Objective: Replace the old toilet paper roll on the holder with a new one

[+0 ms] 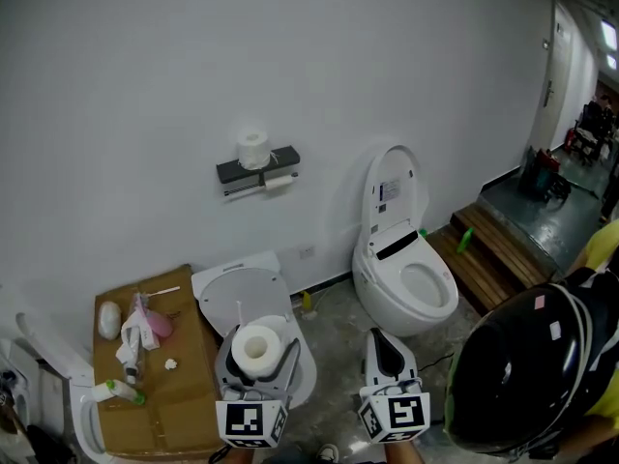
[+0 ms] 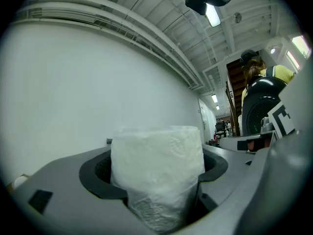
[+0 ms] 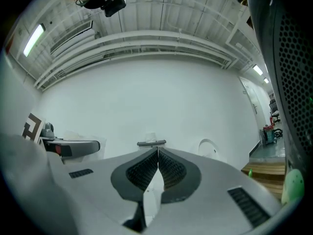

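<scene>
White wall (image 1: 145,85), grey floor (image 1: 334,329) — left claw (image 1: 257,338) clasps toilet roll (image 2: 156,170), right claw (image 3: 157,153) closed.

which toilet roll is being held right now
The full roll in the left hand-held gripper; the others are at the wall holder: one on top, one hung below.

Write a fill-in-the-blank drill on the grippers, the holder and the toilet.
1. The left gripper grips a toilet paper ___.
2. The right gripper's jaws are ___, with nothing between them.
3. In the head view, the toilet stands to the ___ of the holder.
4. A second roll sits on ___ of the holder.

Missing words: roll; shut; right; top.
</scene>
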